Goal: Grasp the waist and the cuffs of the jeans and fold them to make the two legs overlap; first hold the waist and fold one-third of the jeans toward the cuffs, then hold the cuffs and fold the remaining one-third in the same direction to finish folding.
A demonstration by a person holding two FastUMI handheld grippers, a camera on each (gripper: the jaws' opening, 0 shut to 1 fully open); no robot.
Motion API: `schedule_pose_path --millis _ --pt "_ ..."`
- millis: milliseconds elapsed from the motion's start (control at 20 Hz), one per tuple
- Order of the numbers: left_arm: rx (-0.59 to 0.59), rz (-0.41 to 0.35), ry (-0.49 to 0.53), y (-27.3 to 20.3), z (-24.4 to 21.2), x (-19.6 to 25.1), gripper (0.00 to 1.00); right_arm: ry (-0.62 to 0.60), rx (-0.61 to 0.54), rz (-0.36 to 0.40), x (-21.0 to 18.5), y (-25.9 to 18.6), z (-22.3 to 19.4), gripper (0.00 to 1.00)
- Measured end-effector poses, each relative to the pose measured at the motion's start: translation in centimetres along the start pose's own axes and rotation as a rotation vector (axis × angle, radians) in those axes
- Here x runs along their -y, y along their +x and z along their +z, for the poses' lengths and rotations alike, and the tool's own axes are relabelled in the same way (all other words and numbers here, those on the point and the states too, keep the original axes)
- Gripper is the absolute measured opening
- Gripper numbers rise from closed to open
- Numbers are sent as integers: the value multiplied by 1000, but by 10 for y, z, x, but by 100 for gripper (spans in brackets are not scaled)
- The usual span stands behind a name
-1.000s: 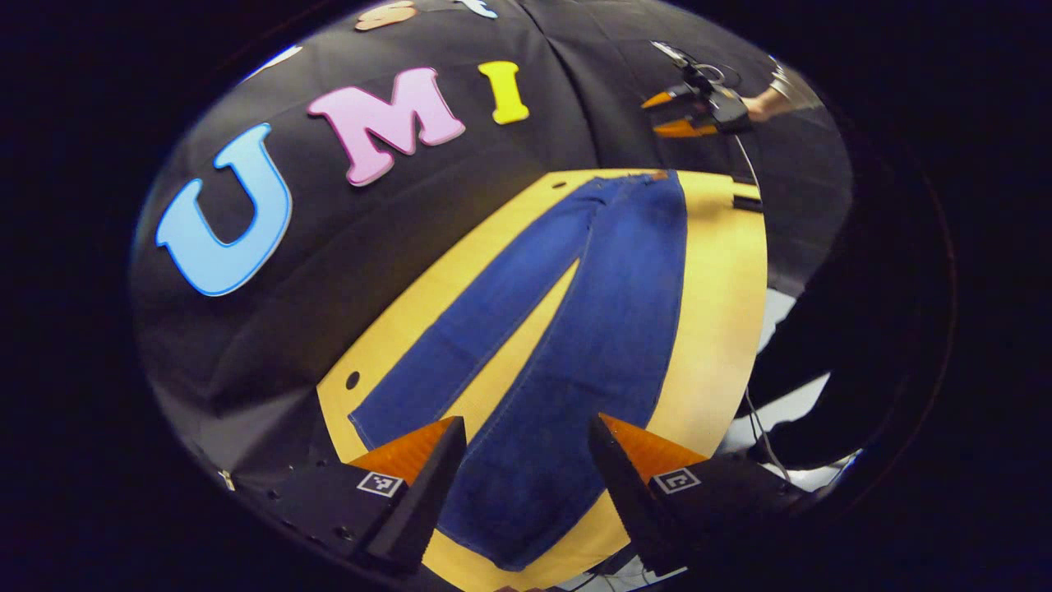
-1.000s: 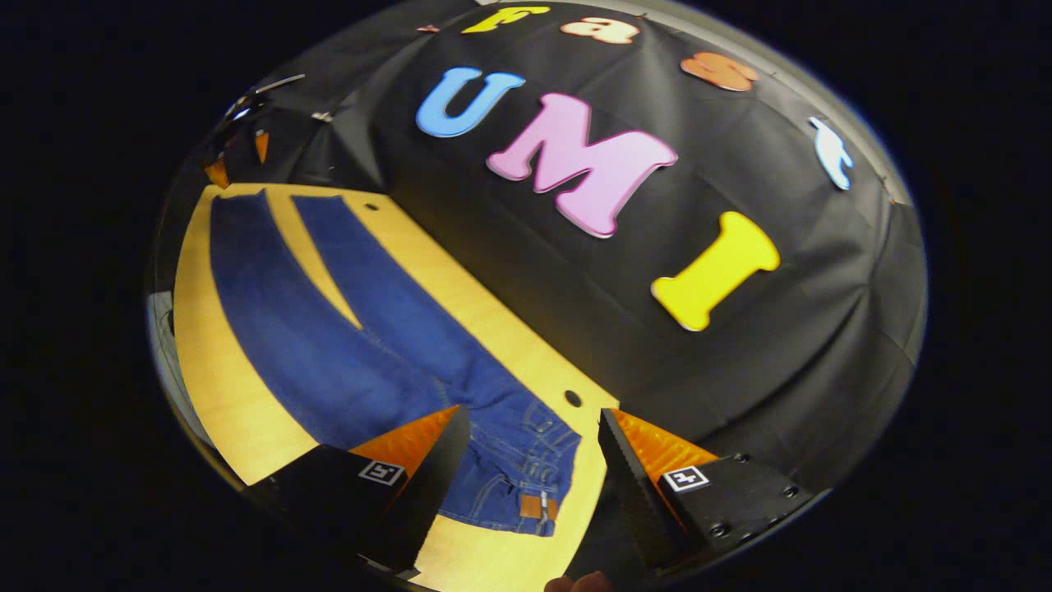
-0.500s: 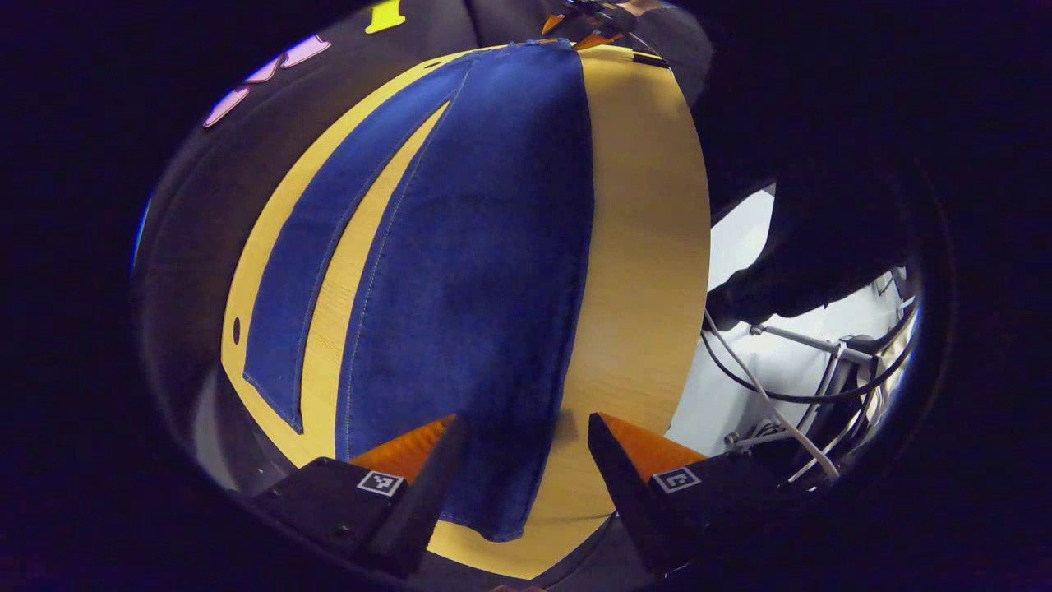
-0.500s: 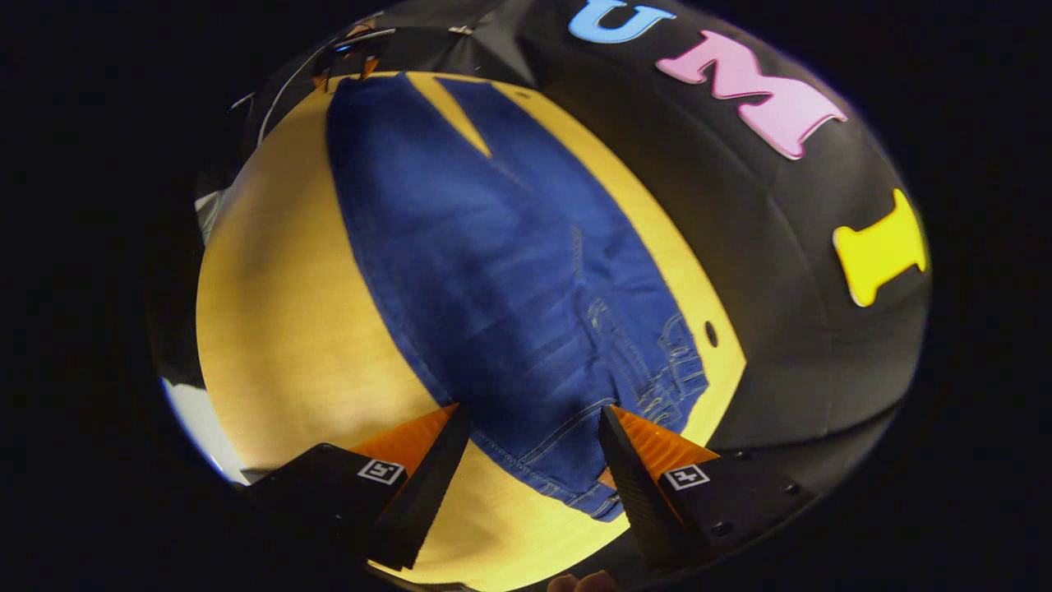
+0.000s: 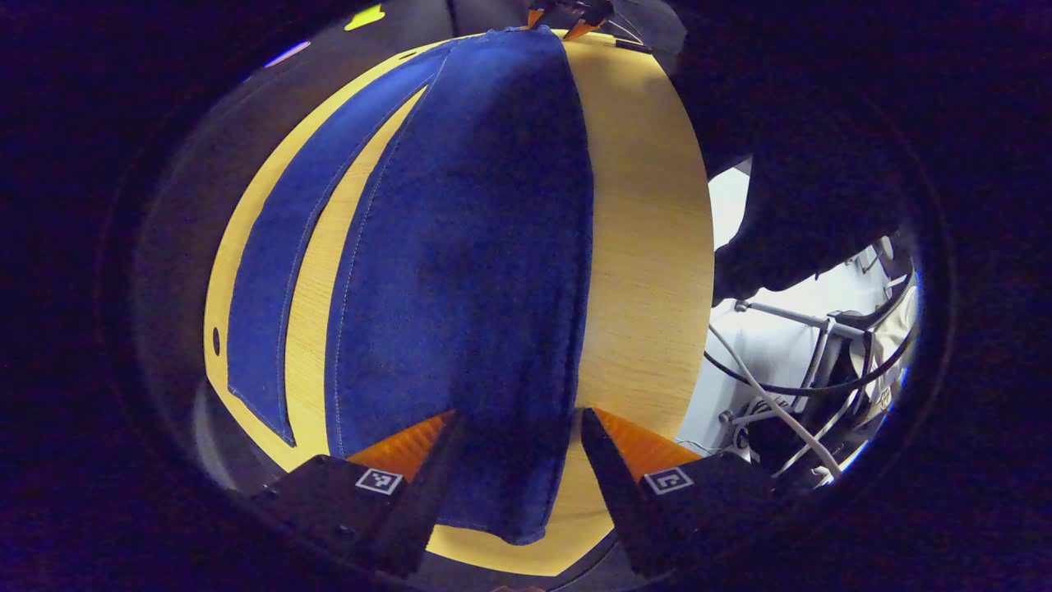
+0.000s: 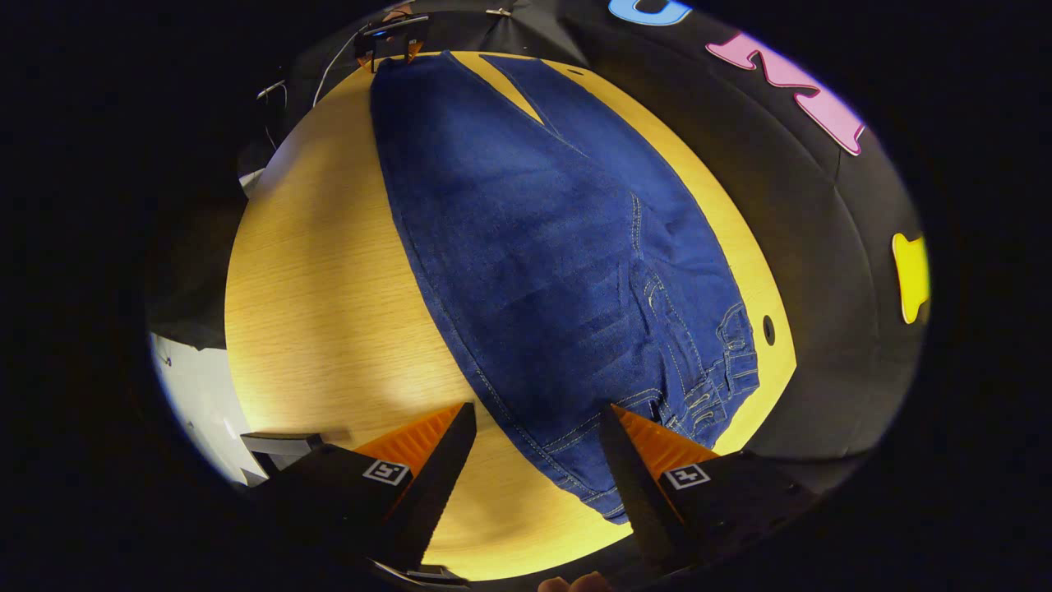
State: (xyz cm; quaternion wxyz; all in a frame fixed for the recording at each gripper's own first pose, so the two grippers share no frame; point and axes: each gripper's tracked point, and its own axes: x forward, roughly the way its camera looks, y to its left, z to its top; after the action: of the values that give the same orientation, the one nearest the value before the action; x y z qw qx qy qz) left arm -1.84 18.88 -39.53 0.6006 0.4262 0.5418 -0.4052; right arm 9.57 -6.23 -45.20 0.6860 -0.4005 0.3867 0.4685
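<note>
Jeans (image 6: 542, 271) flat on table (image 6: 320, 296), no legible writing

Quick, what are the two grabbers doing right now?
Left gripper: open, over the jeans cuff, holding nothing.
Right gripper: open, over the waist, holding nothing.

From the left gripper view we look from the cuff end, close above the worktop (image 5: 649, 247), along the jeans (image 5: 468, 247) toward the waist. From the right gripper view we look back from the waist end, equally close. Both views share the jeans and the worktop, seen from opposite ends.
</note>
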Motion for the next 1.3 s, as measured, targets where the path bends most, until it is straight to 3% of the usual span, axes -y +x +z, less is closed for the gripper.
schedule_pose_path --millis 50,250,300,400,500,600,700,850,900,1050,1150,1200,1300 --pt "-1 -13 -13 2 0 2 91 17 9 -11 5 5 6 96" --pt "-54 -71 -164 3 1 -3 91 98 -29 10 7 19 21 86" --pt "-48 -60 -183 3 5 -8 89 112 -34 30 1 25 23 60" --pt "-38 -6 -201 4 7 -18 48 144 -53 -5 2 26 21 9" --pt "-52 -2 -248 5 7 -17 7 340 -54 -2 1 23 24 10" --pt "-69 -25 -299 0 7 -16 6 534 -14 -7 11 16 30 6" --pt "-28 4 -356 -13 13 -35 6 613 38 -45 26 3 42 6" --pt "16 51 -441 -52 27 -77 6 675 128 -129 60 -27 66 5" --pt "35 88 -453 -64 34 -99 2 691 172 -174 79 -41 80 5" --pt "84 204 -517 -90 47 -175 6 673 249 -289 145 -67 115 5" --pt "94 318 -578 -90 47 -246 6 625 275 -356 192 -51 132 0" --pt "95 364 -600 -84 50 -280 6 617 277 -386 213 -36 140 5" --pt "80 422 -664 -61 55 -335 6 668 250 -412 244 8 149 5"
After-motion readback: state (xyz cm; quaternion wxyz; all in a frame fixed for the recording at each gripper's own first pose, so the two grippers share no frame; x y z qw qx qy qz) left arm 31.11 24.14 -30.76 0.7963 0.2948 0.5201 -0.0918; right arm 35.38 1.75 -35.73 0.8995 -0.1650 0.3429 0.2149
